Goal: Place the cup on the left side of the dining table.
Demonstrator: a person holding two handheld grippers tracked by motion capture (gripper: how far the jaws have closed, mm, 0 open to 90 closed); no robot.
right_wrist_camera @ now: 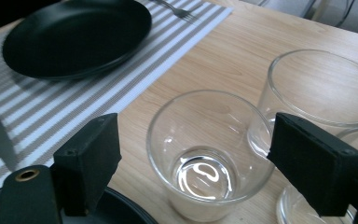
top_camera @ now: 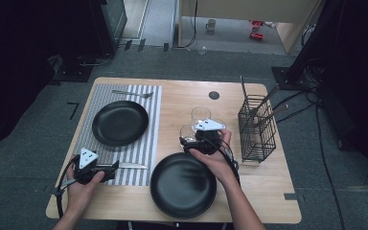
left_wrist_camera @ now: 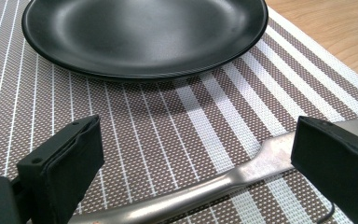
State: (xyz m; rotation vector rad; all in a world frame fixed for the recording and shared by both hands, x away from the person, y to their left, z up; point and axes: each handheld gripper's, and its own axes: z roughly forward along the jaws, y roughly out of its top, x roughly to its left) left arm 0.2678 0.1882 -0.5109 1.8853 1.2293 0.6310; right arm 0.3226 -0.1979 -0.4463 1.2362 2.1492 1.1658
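While I hold both hands low over the wooden table (top_camera: 268,191), the largest thing on it is the striped placemat (top_camera: 148,158) on the left side, with a black plate (top_camera: 120,122) resting on it. A second black plate (top_camera: 183,185) sits on bare wood near the front edge, just beside my right hand. A black wire caddy (top_camera: 257,129) with utensils standing in it is at the right side of the table, well apart from the placemat.

In front of my right gripper (right_wrist_camera: 193,170) stand the glasses: the nearest glass (right_wrist_camera: 209,154) is upright on the wood between the jaws, and the pads stand clear of its wall on both sides, so the jaws are open around it without gripping. A second glass (right_wrist_camera: 319,88) stands just behind it and to the right in the right gripper view, very close to it, though I cannot tell if they touch. From above, that gripper (top_camera: 191,139) covers part of the group.

My left gripper (left_wrist_camera: 193,161) rests low over the near edge of the placemat with its jaws wide apart. A table knife (left_wrist_camera: 242,172) lies flat on the mat between them, running across from the left jaw to the right one; I see no pad pressing on it. A fork (top_camera: 133,93) lies at the far end of the placemat, beyond the plate.
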